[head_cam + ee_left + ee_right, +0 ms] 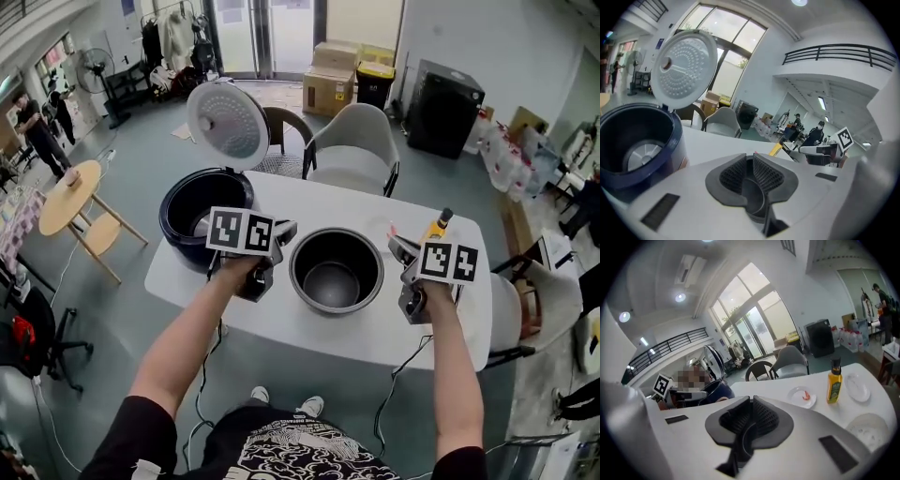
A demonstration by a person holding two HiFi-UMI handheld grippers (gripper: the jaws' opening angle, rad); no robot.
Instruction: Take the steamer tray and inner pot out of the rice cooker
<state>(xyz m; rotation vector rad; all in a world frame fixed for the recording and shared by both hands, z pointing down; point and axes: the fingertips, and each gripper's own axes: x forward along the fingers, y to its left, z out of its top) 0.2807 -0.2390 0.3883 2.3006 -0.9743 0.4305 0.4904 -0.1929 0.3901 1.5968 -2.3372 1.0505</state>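
The dark metal inner pot [336,270] stands upright on the white table [319,337], between my two grippers. To its left is the dark blue rice cooker [202,211] with its lid [227,122] raised; the heating plate [642,154] shows in its well. My left gripper [281,232] hangs just left of the pot, jaws shut on nothing [752,161]. My right gripper [401,248] is just right of the pot, also shut and holding nothing [751,404]. A pale round dotted disc [869,430] lies on the table at the right; whether it is the steamer tray I cannot tell.
A yellow oil bottle [834,380] and a small plate [804,397] sit at the table's far right. Two chairs [352,145] stand behind the table. A round wooden table [70,197] is at the left, with people in the distance.
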